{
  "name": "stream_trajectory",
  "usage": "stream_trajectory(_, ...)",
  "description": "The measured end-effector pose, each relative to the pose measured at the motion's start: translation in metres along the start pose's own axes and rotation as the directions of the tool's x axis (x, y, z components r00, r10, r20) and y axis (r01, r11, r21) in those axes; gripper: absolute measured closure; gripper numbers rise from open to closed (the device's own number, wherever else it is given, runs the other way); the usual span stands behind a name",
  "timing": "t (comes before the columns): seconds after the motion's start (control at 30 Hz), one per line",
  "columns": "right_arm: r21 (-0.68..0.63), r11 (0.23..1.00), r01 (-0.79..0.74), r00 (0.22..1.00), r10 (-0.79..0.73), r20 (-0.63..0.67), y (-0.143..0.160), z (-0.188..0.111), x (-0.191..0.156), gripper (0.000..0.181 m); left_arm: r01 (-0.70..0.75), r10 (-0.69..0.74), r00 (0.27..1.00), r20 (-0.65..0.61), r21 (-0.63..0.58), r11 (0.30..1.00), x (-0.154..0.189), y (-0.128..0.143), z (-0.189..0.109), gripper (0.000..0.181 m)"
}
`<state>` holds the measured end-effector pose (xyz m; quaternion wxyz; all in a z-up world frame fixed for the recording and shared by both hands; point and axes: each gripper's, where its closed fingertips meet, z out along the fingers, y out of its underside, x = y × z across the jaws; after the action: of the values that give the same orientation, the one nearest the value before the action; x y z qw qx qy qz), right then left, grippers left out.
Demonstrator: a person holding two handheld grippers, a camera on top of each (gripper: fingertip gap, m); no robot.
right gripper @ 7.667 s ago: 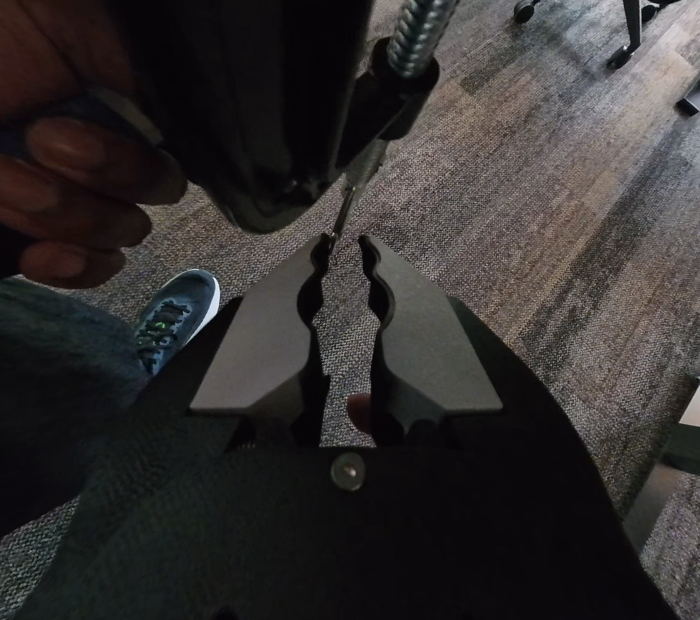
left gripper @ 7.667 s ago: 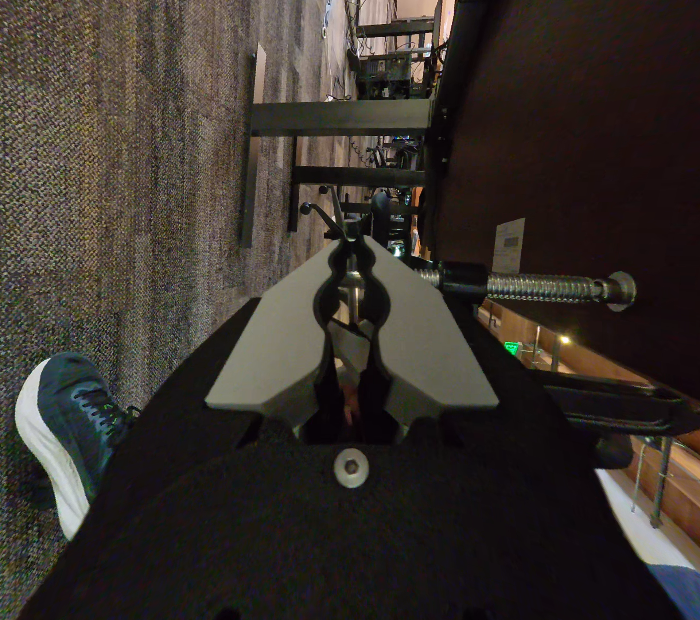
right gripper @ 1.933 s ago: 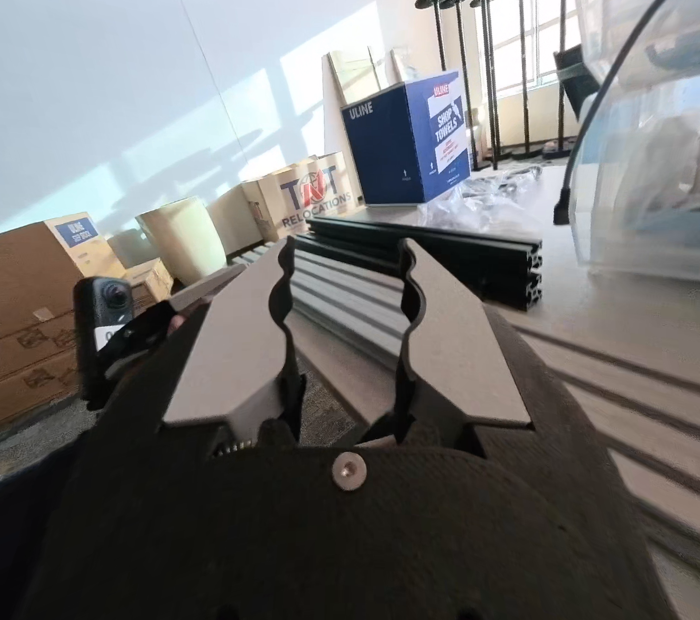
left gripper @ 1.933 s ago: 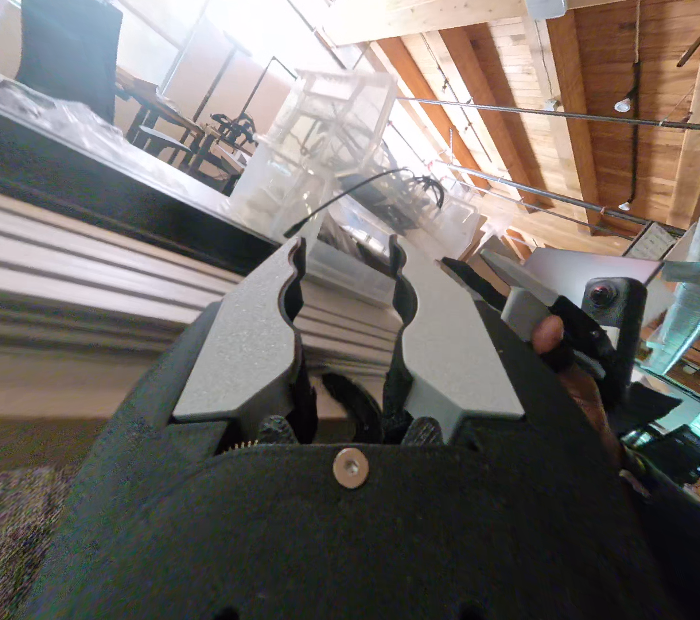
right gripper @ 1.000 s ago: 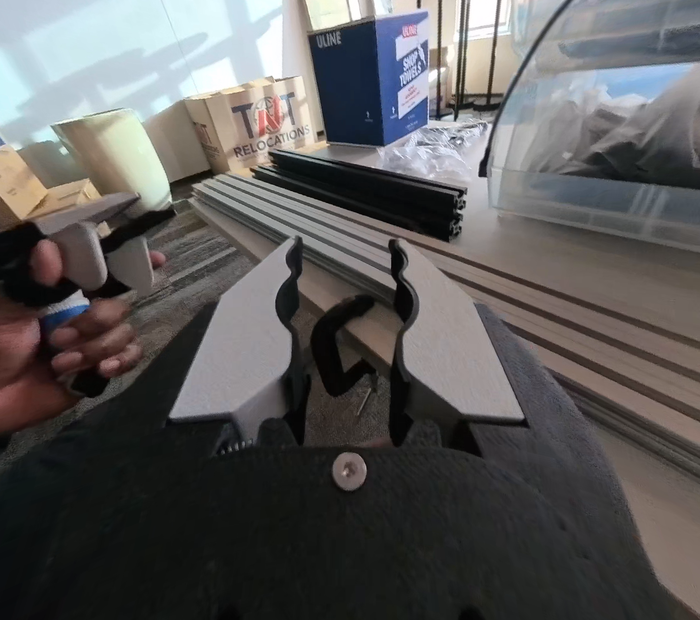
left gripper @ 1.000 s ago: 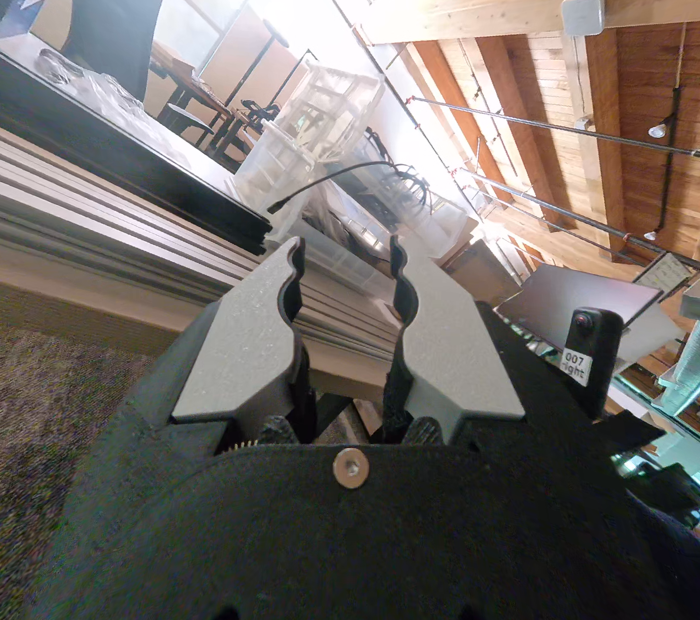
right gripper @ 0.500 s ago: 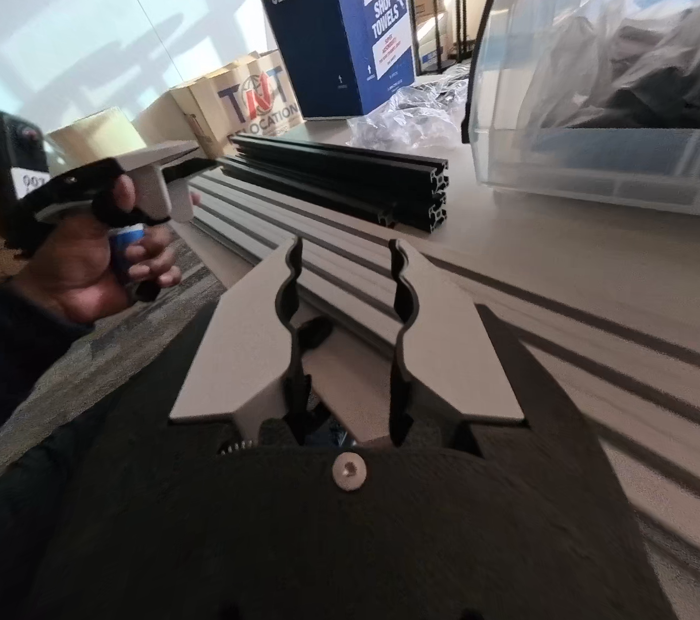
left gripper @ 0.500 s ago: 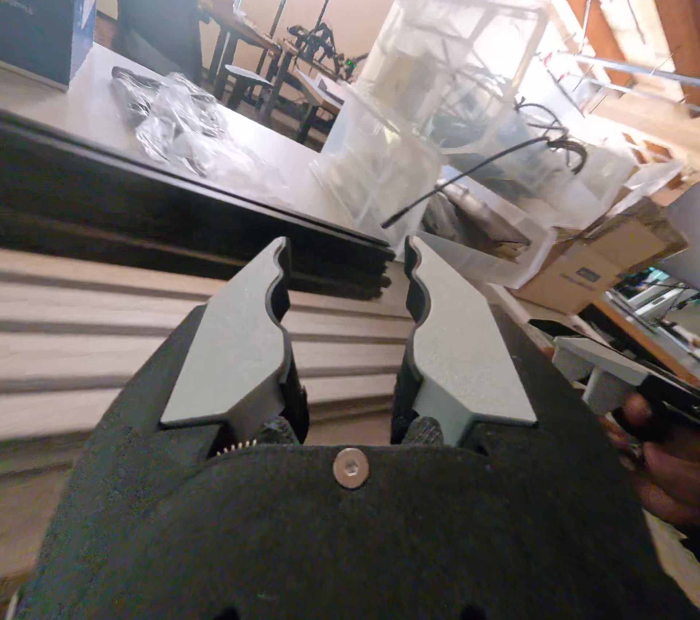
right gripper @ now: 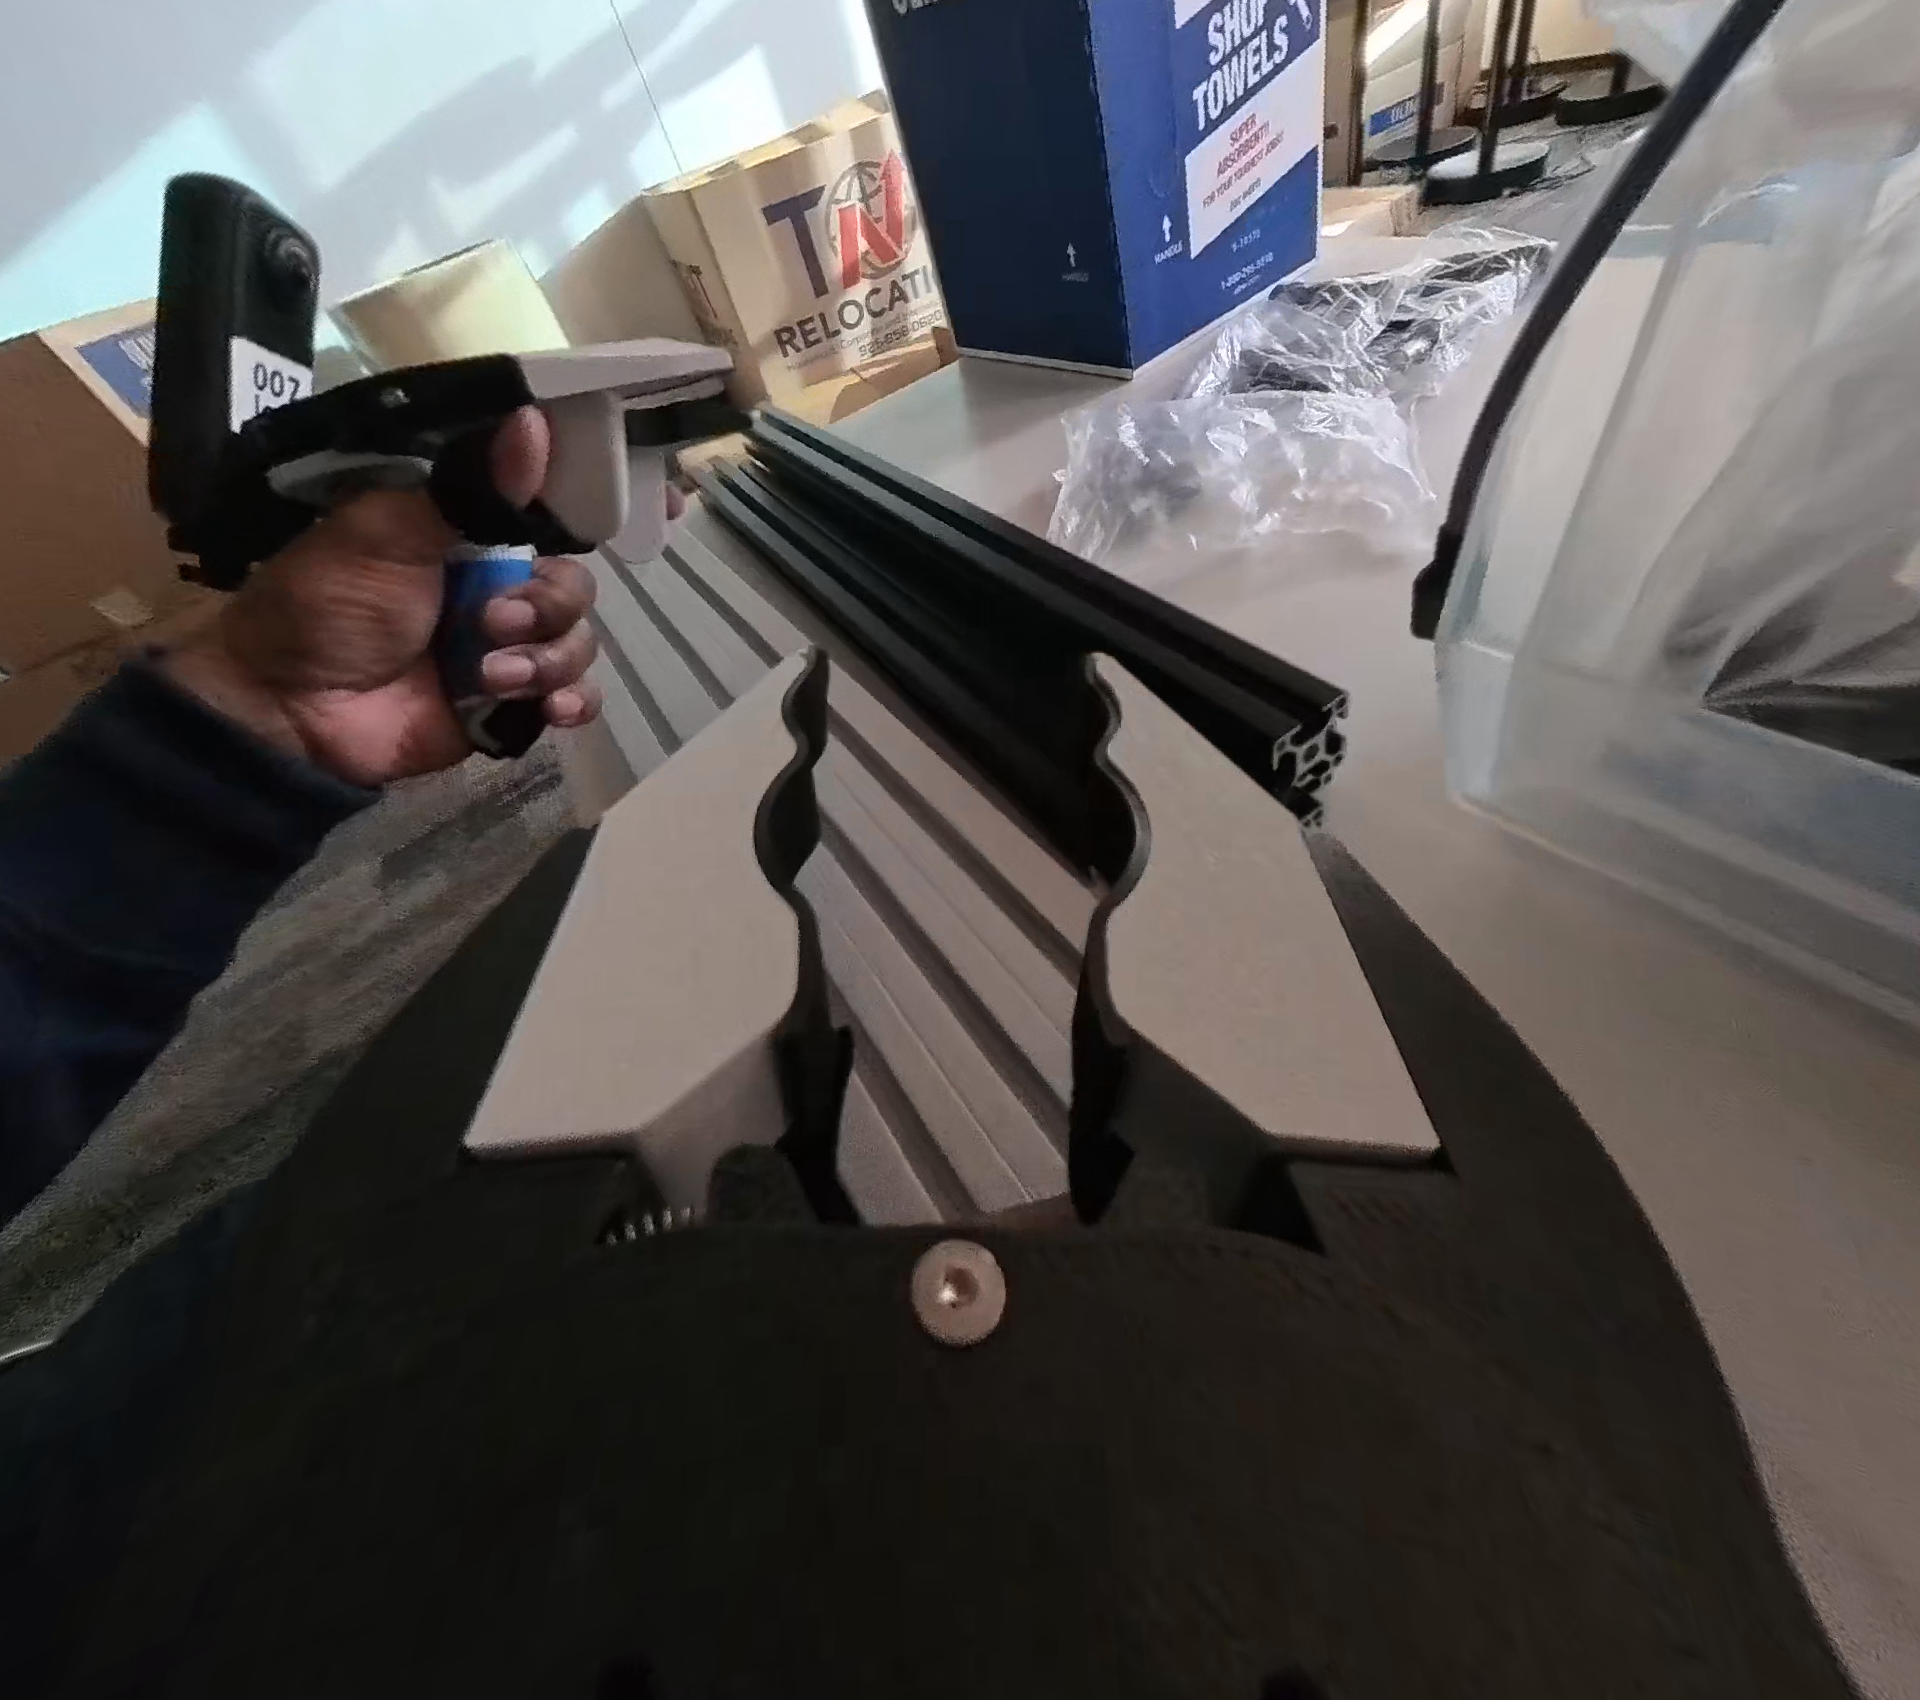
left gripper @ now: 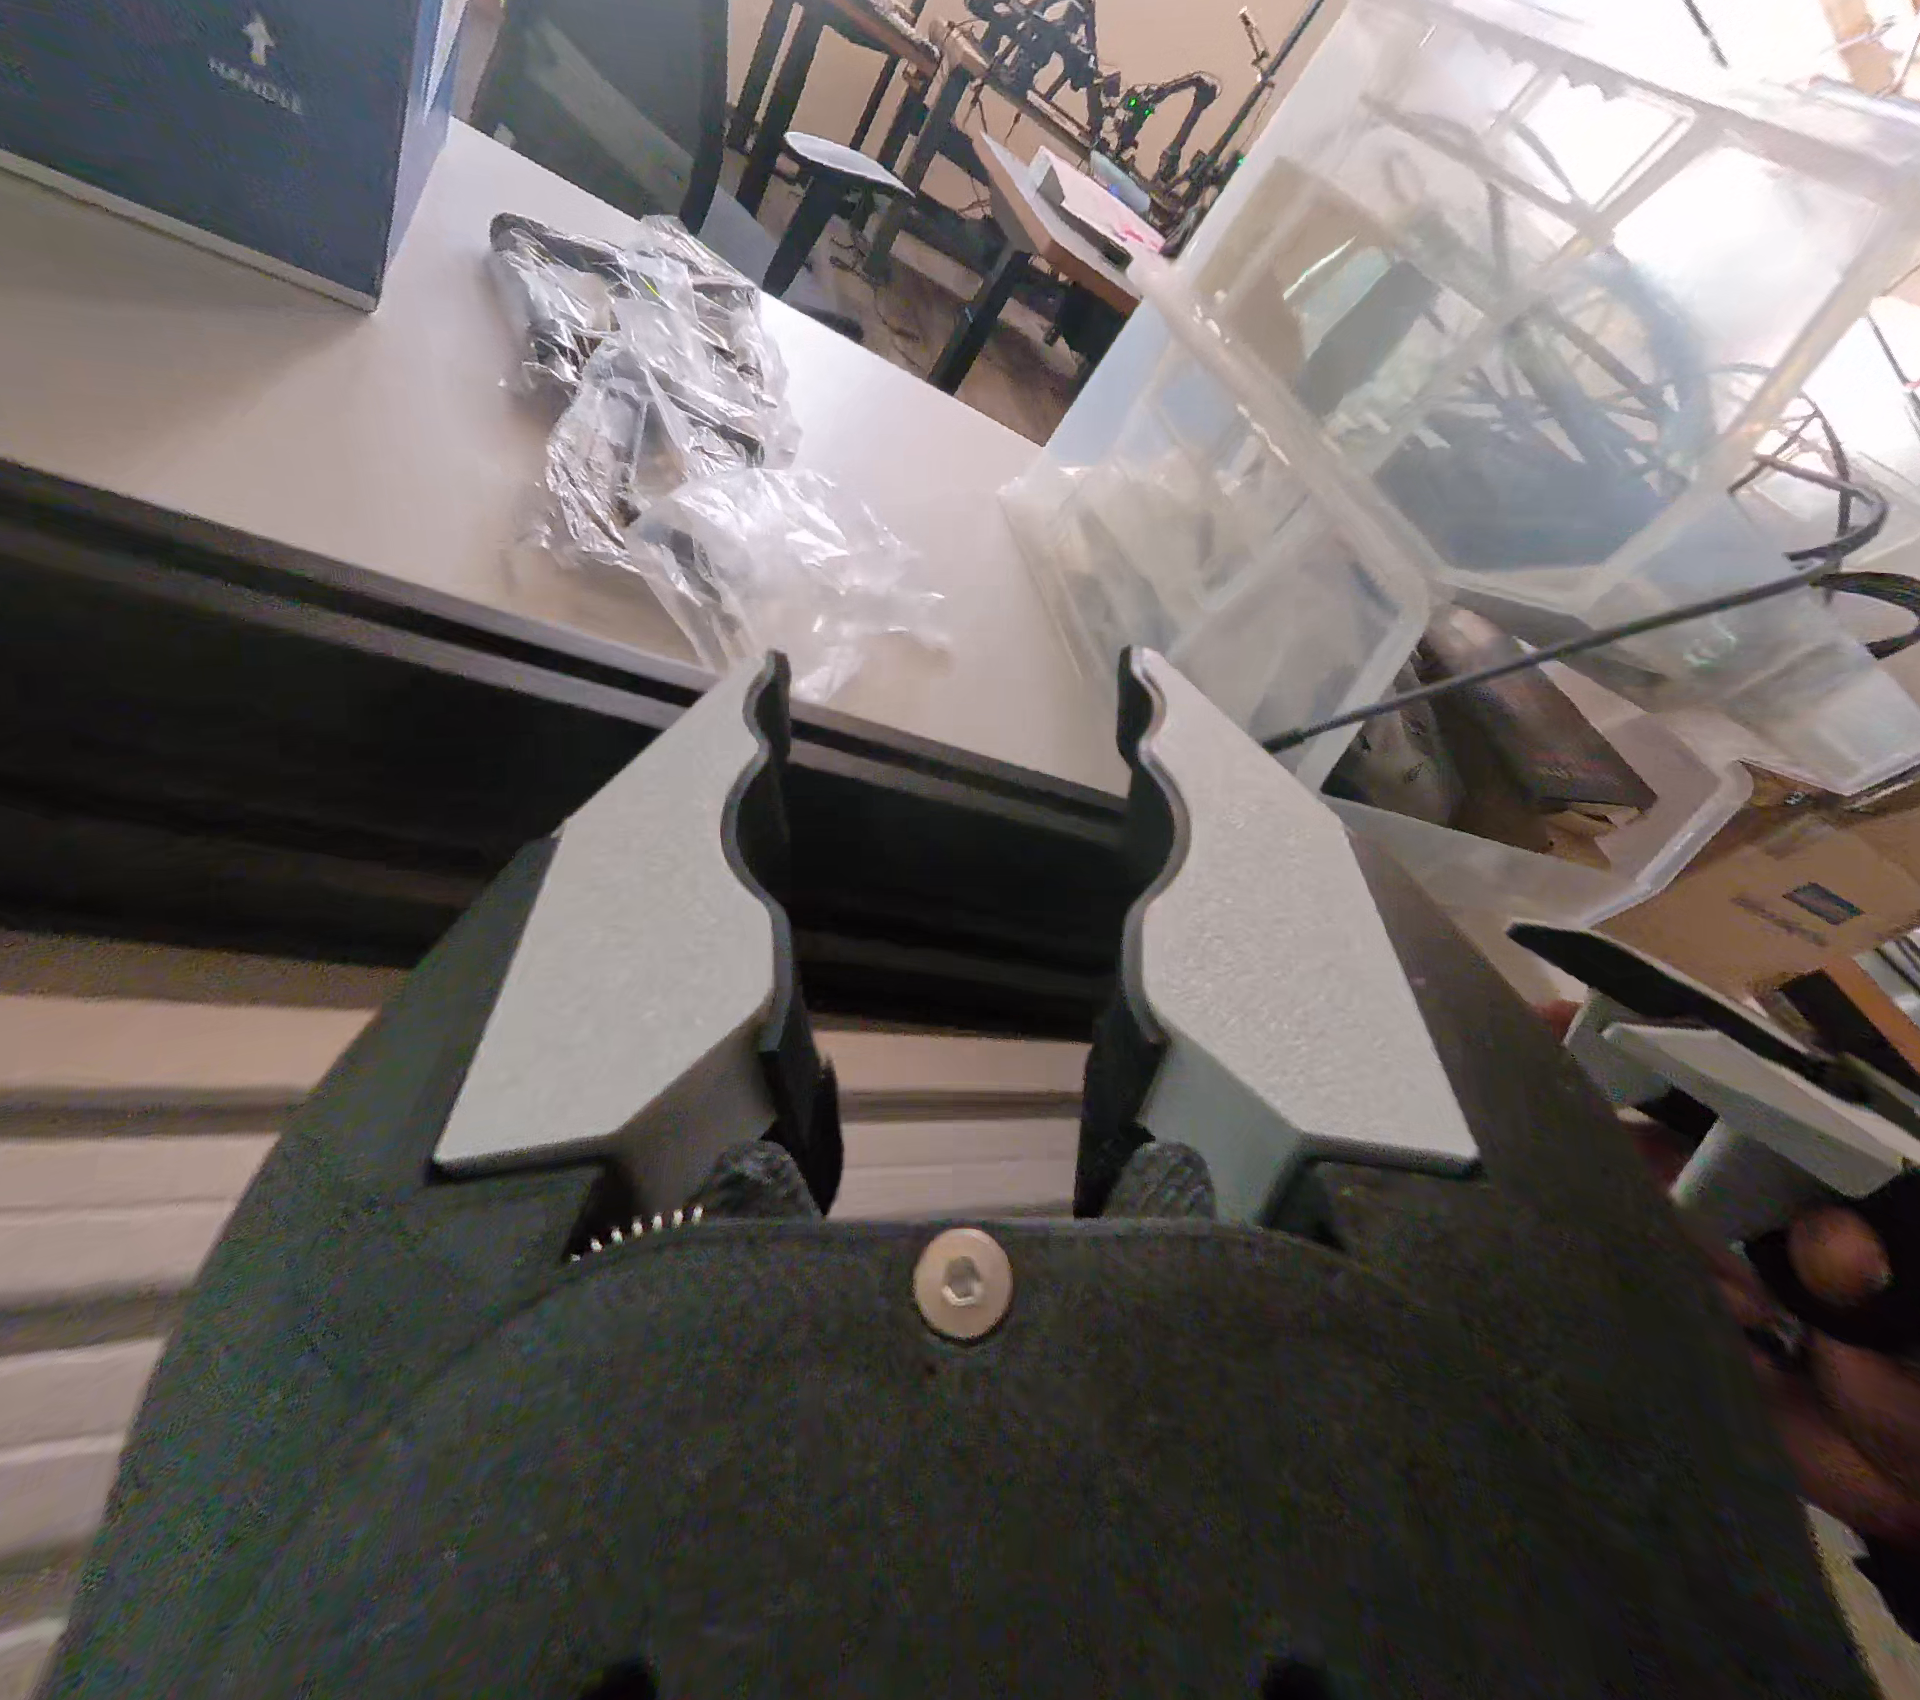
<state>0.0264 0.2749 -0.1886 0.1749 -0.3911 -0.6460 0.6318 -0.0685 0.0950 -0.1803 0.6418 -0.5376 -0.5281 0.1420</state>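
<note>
My left gripper [left gripper: 953,674] is open and empty. It hovers over a stack of black aluminium extrusions [left gripper: 312,694] lying on the light table [left gripper: 260,362]. My right gripper [right gripper: 953,684] is open and empty, above grey extrusions [right gripper: 914,829] and next to the end of the black extrusions [right gripper: 1039,601]. The left gripper also shows in the right wrist view [right gripper: 686,393], held in a hand over the far part of the extrusions. The right gripper shows at the right edge of the left wrist view [left gripper: 1714,1100].
Clear plastic bags of dark parts [left gripper: 675,424] lie behind the extrusions. A dark blue box [right gripper: 1091,123] stands at the back. Large clear bins [left gripper: 1507,320] with a black cable [left gripper: 1558,663] fill the right. Cardboard boxes [right gripper: 831,268] line the wall.
Both grippers have come up from under the table to above its top. The left gripper, shut 7.7 s ago, is open, and its view has tilted down onto the extrusions.
</note>
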Motion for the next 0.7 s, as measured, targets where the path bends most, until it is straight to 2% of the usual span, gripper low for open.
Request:
stream_trajectory(0.17, -0.008, 0.999, -0.037, 0.999, 0.037, -0.002, 0.006, -0.001, 0.013, 0.134, -0.052, 0.057, 0.997, 0.056, -0.091, 0.995, -0.004, -0.006, 0.035, 0.104)
stream_trajectory(0.27, -0.015, 0.998, -0.055, 0.998, 0.055, 0.000, 0.012, -0.006, 0.018, 0.134, -0.122, 0.148, 0.982, 0.118, -0.204, 0.971, -0.018, -0.006, 0.063, 0.105)
stream_trajectory(0.33, -0.022, 0.997, -0.073, 0.997, 0.073, 0.001, 0.017, -0.010, 0.020, 0.134, -0.173, 0.232, 0.962, 0.142, -0.341, 0.924, -0.031, 0.001, 0.084, 0.105)
stream_trajectory(0.47, -0.029, 0.995, -0.095, 0.996, 0.095, 0.001, 0.022, -0.019, 0.023, 0.134, -0.182, 0.317, 0.940, 0.125, -0.603, 0.777, -0.056, 0.025, 0.116, 0.104)
stream_trajectory(0.6, -0.014, 0.995, -0.094, 0.996, 0.094, -0.004, 0.017, -0.026, 0.026, 0.134, -0.145, 0.333, 0.935, 0.123, -0.726, 0.672, -0.070, 0.043, 0.134, 0.104)
stream_trajectory(0.67, -0.010, 0.995, -0.097, 0.995, 0.097, -0.011, 0.016, -0.030, 0.029, 0.134, -0.128, 0.338, 0.932, 0.135, -0.747, 0.652, -0.075, 0.049, 0.142, 0.111)
stream_trajectory(0.7, -0.009, 0.995, -0.100, 0.995, 0.100, -0.017, 0.017, -0.032, 0.032, 0.134, -0.129, 0.341, 0.930, 0.137, -0.747, 0.652, -0.075, 0.050, 0.146, 0.120)
